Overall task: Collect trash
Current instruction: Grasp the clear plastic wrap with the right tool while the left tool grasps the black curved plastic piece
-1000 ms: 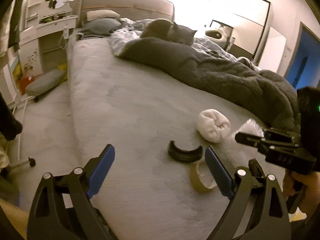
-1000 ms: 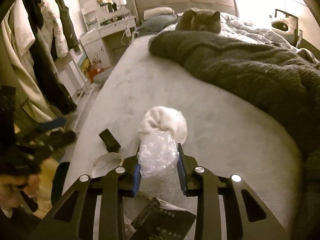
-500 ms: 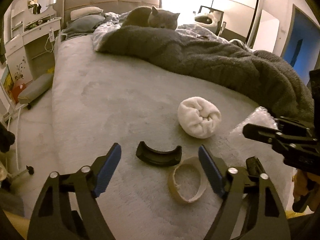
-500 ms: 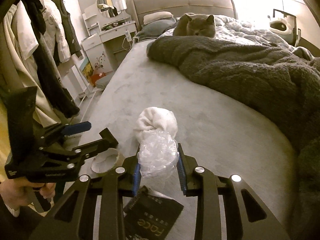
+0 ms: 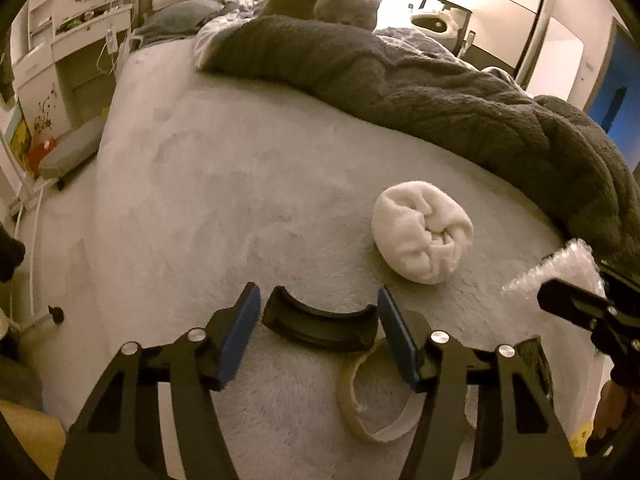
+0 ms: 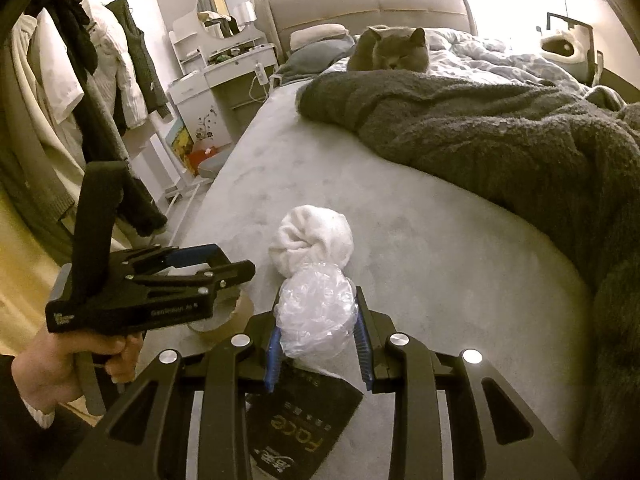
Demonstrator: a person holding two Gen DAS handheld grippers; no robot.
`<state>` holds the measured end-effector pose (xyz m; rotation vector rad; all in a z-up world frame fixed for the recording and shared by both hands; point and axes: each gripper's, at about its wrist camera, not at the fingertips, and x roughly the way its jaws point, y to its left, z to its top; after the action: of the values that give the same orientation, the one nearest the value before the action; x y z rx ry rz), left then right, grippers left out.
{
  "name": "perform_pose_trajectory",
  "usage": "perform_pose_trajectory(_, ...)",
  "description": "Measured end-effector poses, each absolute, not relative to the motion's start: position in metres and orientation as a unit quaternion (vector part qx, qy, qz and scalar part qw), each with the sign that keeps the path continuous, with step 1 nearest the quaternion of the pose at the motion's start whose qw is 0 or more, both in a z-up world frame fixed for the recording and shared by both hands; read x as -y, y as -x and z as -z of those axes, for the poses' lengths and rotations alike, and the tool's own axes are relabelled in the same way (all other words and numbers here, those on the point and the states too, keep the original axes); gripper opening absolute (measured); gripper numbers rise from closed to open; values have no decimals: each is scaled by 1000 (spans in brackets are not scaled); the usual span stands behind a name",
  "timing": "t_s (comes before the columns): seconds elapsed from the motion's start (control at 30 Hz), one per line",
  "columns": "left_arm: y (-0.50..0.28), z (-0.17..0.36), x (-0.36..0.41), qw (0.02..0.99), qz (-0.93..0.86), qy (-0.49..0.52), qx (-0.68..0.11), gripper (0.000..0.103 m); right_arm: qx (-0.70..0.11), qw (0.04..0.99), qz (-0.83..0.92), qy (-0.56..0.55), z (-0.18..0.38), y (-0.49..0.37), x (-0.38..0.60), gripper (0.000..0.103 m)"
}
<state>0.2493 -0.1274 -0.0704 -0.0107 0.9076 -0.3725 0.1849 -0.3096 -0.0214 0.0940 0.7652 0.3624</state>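
On the grey bed [image 5: 200, 200] lies a black curved plastic piece [image 5: 320, 326], between the blue pads of my left gripper [image 5: 318, 294]. Its jaws are closing around the piece, and I see no firm press on it. A tan tape ring [image 5: 376, 404] lies just under the right finger. My right gripper [image 6: 318, 300] is shut on a ball of clear bubble wrap [image 6: 316, 312], which also shows at the right edge of the left wrist view [image 5: 568, 268]. In the right wrist view a hand holds the left gripper [image 6: 232, 264] over the tape ring [image 6: 224, 316].
A white rolled cloth [image 5: 424, 232] lies beyond the black piece. A black printed packet [image 6: 304, 420] lies under my right gripper. A grey cat [image 6: 392, 50] sits behind a dark fluffy blanket [image 5: 440, 100] across the bed's far right. Hanging clothes [image 6: 100, 80] and a white vanity [image 6: 224, 72] stand to the left.
My left gripper has come forward and down over the black curved piece, and its jaws have narrowed around it. The right gripper still holds the bubble wrap and has barely moved.
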Motion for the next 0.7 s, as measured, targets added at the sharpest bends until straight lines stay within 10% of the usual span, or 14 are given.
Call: perform_pose_trajectory(0.7,-234,53,104,899,176,21,-401,51,-360,912,-191,-35,8,-184,282,31)
